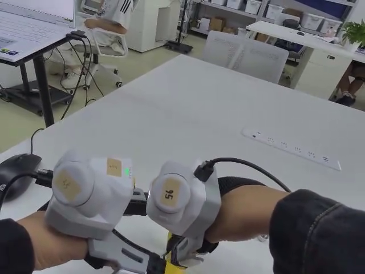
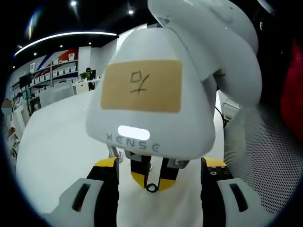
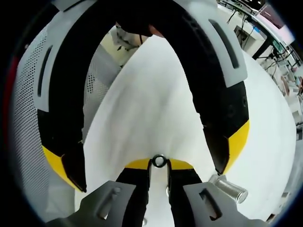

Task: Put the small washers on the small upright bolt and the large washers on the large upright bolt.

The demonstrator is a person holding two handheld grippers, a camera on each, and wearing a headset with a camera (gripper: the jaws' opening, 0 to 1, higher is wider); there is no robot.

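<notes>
Washer (image 3: 159, 161) — pinched in right hand-held gripper (image 3: 159, 166)

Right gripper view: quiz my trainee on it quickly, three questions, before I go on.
1. True or false: the right gripper is shut on a small washer.
2. The left gripper has its jaws: A open; B shut on the washer; C shut on nothing.
3. Short answer: which threaded part shows beside the right gripper's jaws in its own view?
Key: 1 true; 2 A; 3 a bolt.
</notes>
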